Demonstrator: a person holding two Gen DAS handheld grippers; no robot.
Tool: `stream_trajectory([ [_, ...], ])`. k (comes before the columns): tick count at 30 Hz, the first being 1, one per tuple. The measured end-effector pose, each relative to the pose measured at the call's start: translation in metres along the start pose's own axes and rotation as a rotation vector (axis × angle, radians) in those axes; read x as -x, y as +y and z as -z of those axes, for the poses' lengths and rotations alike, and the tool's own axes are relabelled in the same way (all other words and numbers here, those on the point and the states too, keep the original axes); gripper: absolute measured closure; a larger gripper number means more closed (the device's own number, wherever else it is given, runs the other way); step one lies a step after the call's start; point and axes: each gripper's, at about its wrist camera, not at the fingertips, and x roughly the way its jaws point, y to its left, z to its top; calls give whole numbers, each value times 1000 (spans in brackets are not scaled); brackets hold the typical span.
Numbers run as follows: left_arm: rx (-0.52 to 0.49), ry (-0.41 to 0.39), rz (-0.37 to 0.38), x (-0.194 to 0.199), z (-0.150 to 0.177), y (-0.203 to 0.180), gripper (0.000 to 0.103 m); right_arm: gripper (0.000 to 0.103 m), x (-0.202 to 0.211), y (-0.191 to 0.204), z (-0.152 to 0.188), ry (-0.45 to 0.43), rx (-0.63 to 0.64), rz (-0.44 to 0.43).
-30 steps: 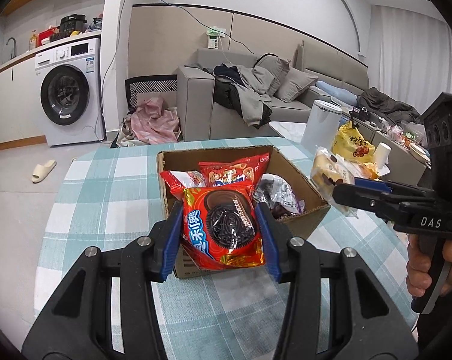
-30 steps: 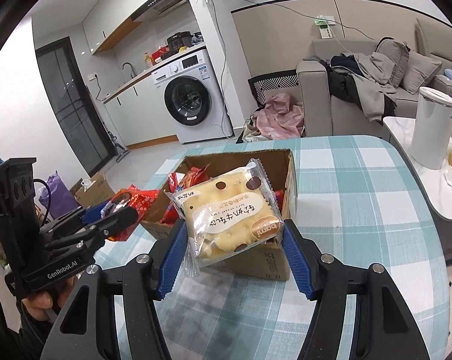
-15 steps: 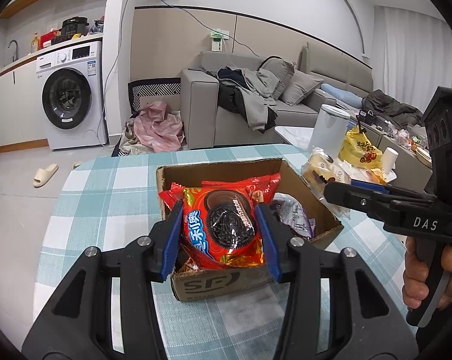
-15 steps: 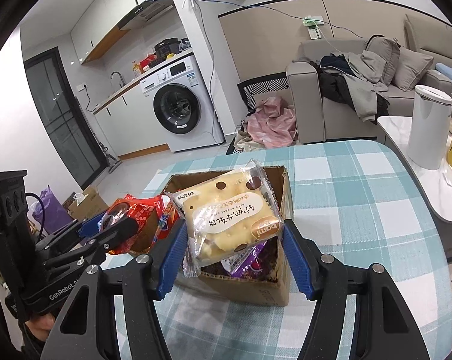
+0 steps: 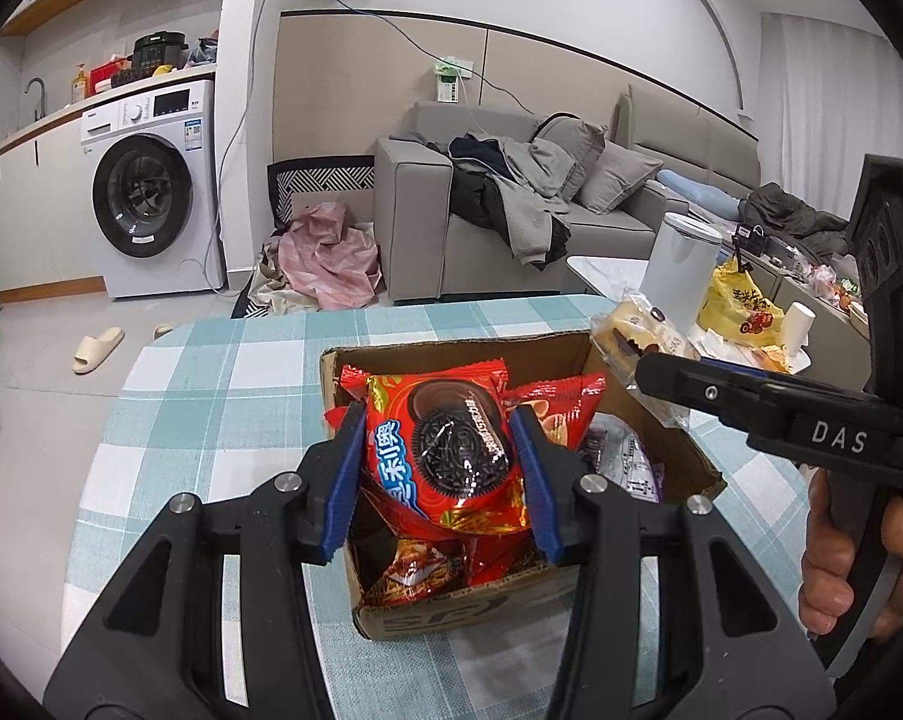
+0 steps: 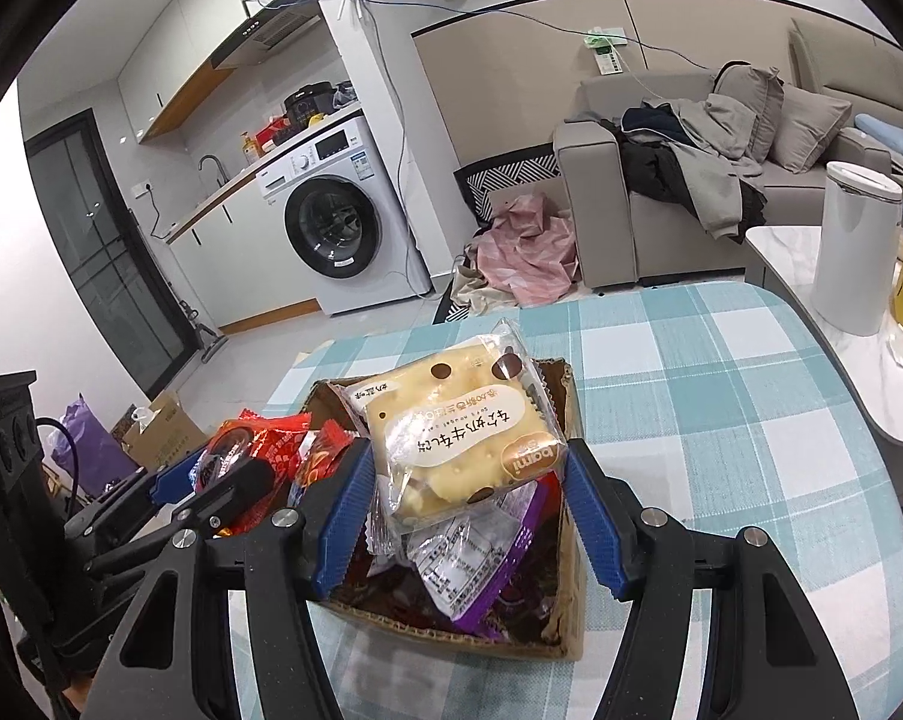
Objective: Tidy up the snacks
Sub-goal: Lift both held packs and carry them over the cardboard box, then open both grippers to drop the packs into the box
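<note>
A red cookie packet (image 5: 445, 450) sits clamped between the blue pads of the left gripper (image 5: 442, 468), held above the open cardboard box (image 5: 451, 612). Under those jaws the box holds more red snack bags (image 5: 556, 414) and, toward the right jaw, a clear-and-purple wrapper (image 5: 625, 462). A pale yellow cracker pack (image 6: 460, 432) in clear wrap is pinched between the pads of the right gripper (image 6: 469, 480), also over the box (image 6: 565, 594). Directly below these jaws lies the purple-edged wrapper (image 6: 481, 564); beyond the left jaw the red packet (image 6: 259, 450) shows in the other gripper (image 6: 223, 489). The box stands on a table with a teal-and-white checked cloth (image 6: 721, 420). Past the right jaw of the right gripper, on a separate white surface, stands a white cylindrical bin (image 6: 853, 246).
</note>
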Motion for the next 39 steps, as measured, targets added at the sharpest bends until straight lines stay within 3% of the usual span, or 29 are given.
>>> stream_trajectory([
  [13, 7, 9, -9, -27, -5, 4, 59, 39, -31, -5, -4, 40, -6, 16],
  [23, -4, 16, -15, -36, -2, 2, 57, 32, -26, 0, -4, 35, 32, -5],
  [26, -20, 7, -20, -32, 0, 0, 45, 27, -22, -2, -4, 30, 31, -9],
  [28, -23, -2, -20, -26, 1, -1, 26, 24, -18, -4, -4, 28, 33, -15],
  [29, -23, -10, -20, -24, 2, -2, 22, 22, -17, -4, -4, 27, 34, -18],
  [35, -44, -26, -23, -7, 5, -8, 14, 7, -6, -8, -1, 17, 33, -49],
  [37, -41, -33, -17, -1, 8, -9, 3, 4, -1, -10, 0, 7, 31, -64],
  [39, -37, -50, -14, 6, 11, -9, 1, 1, 4, -12, 2, -7, 26, -79],
])
